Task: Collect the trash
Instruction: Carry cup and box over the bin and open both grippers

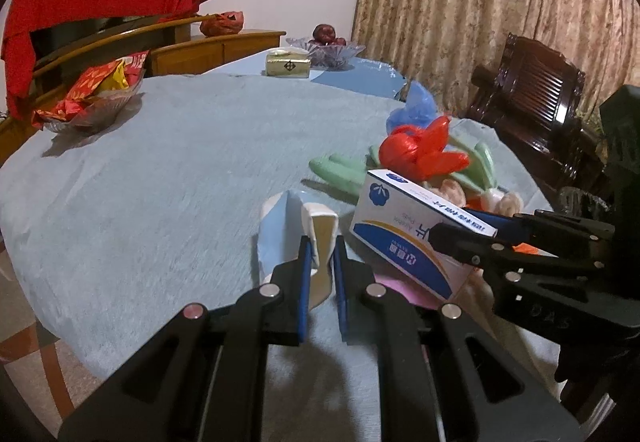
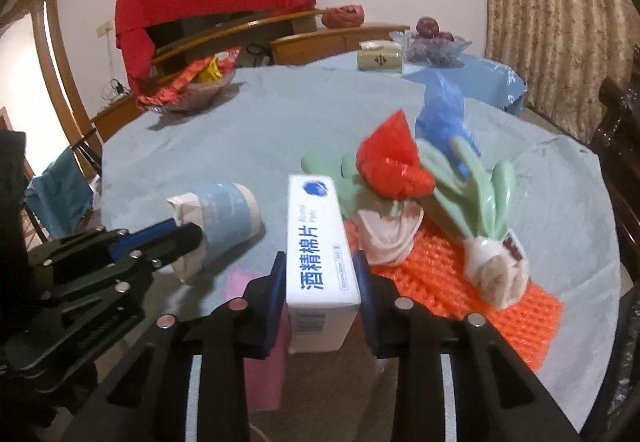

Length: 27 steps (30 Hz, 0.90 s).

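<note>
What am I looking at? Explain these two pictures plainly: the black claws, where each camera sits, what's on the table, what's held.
There is no robot. A person holds a black two-fingered hand-held gripper in each hand. Each has a camera looking along its fingers, so there is one picture per side. The left hand-held gripper is shut on a crumpled light-blue paper cup. The right hand-held gripper grips a white box of alcohol pads. On the blue-covered table lie green rubber gloves, a red plastic bag, a blue plastic bag and an orange mesh mat.
</note>
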Each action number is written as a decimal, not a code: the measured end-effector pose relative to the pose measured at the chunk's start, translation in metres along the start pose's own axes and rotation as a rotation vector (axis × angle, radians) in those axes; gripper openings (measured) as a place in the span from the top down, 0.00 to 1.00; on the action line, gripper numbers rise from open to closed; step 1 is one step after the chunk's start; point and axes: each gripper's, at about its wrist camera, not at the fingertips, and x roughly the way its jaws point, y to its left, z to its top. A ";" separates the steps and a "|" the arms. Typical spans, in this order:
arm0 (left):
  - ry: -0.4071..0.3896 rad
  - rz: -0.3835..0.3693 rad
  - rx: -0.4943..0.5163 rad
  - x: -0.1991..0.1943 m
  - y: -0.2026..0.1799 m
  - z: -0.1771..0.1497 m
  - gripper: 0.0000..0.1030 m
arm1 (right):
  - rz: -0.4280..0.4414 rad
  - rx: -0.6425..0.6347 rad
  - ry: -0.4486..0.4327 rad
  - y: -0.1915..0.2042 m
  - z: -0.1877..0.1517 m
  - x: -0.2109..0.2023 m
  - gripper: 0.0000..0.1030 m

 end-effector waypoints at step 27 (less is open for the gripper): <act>-0.142 -0.239 0.150 -0.063 -0.128 0.045 0.90 | -0.208 0.110 -0.244 -0.065 0.004 -0.164 0.70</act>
